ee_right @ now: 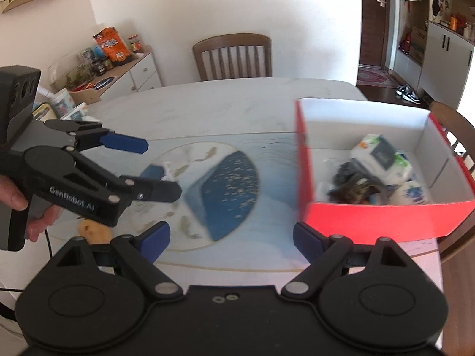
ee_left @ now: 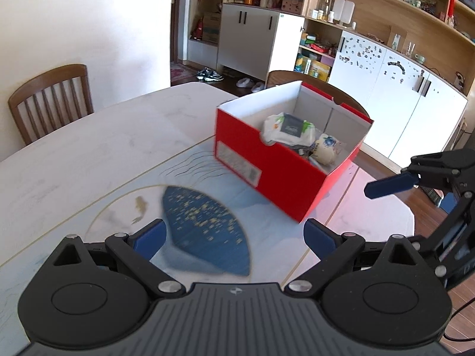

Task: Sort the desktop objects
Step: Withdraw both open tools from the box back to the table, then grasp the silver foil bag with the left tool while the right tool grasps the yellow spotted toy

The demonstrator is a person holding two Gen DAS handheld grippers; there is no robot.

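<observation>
A: So, what sits on the table (ee_right: 237, 101)?
B: A blue-patterned mat (ee_right: 231, 184) along the near edge, and on its right end a red box (ee_left: 276, 178), open on top, near the table's right edge.
A: Inside it?
B: A white wipes pack (ee_left: 289, 129), a painted white cup (ee_left: 325, 148), some dark bits.
A: The grippers?
B: The left gripper (ee_left: 234, 237) and the right gripper (ee_right: 231, 235) both have jaws wide apart, nothing between them.
A: Anything loose?
B: A yellowish lump (ee_right: 93, 231) by the near left edge.
</observation>
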